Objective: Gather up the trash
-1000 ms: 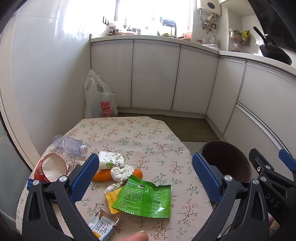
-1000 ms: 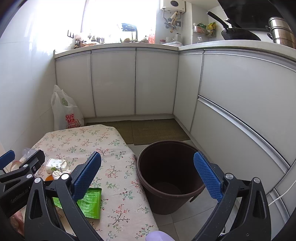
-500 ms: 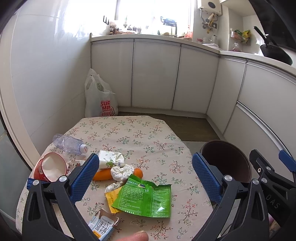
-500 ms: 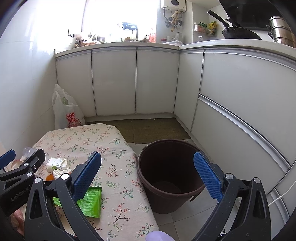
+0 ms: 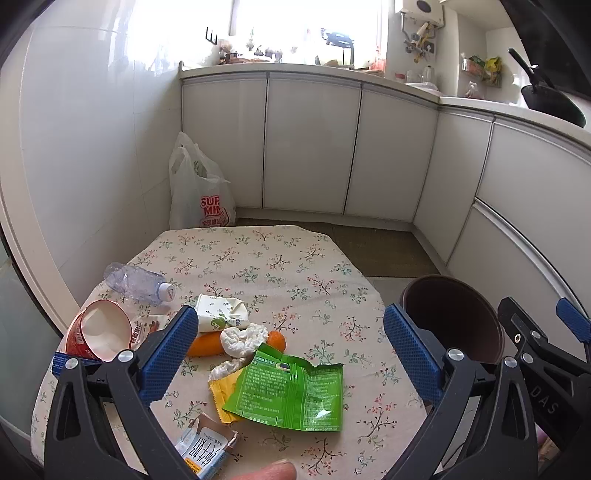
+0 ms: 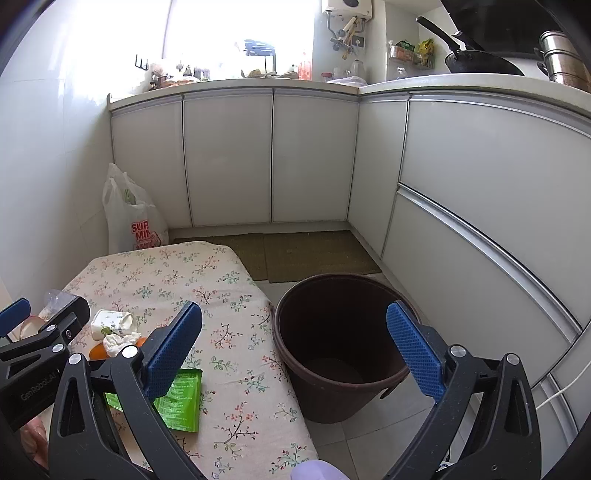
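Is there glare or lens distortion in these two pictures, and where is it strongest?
Left wrist view: the window is blown out white, and the cabinet doors bow outward. Right wrist view: the same window washes out the left wall, and the counter edge curves strongly; corners are black.

A cream cloth sprigged with small pink and green flowers covers the desk [image 5: 258, 266], where a bright green wrapper [image 5: 291, 391] overlaps a yellow packet [image 5: 221, 391] below an orange carrot [image 5: 277, 339] and crumpled white tissue [image 5: 242, 338]. Left of the carrot lie a red cup with a white inside [image 5: 98, 334], a white carton printed with green leaves [image 5: 218, 315] and a clear bottle [image 5: 136, 282]. The bin [image 6: 340, 343] is dark brown, the fingers [image 6: 173, 349] blue-padded on black frames, the floor bag [image 6: 135, 218] white with red lettering.
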The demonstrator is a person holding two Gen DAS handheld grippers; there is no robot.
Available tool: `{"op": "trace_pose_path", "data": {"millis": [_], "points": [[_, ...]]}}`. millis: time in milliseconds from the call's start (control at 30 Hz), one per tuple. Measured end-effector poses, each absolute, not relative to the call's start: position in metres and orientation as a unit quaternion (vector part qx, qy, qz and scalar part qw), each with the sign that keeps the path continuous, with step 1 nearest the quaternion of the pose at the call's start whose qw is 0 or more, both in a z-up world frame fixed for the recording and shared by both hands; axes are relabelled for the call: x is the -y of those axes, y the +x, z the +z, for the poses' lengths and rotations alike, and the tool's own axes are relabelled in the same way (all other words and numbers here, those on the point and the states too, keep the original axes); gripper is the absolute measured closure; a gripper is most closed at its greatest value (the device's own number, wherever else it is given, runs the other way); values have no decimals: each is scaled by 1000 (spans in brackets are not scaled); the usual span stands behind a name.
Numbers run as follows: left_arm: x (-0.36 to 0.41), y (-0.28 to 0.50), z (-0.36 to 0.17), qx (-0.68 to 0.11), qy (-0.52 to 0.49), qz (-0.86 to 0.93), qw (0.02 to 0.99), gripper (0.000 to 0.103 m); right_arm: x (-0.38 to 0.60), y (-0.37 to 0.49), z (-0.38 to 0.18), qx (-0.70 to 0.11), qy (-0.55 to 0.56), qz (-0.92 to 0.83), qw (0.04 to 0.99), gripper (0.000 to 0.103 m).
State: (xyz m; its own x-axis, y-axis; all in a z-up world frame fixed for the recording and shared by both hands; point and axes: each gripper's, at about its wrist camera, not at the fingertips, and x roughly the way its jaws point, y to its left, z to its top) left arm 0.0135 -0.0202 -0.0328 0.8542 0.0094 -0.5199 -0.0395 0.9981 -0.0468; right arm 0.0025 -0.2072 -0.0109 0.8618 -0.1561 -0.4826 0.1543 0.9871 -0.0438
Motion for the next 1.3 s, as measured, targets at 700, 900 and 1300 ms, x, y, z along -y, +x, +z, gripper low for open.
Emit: {"op": "trace_pose_path", "data": {"millis": [700, 900, 1300], "points": [[-43, 63, -50, -398, -84, 47, 912, 6, 224, 55, -48, -397, 133, 19, 908, 7], [-89, 86, 24, -370, -3, 40, 928, 6, 191, 90, -6, -401, 139, 104, 899, 7], [-271, 87, -117, -532, -114, 171, 821, 6, 171, 125, -93, -516, 164, 154, 827, 7]]}}
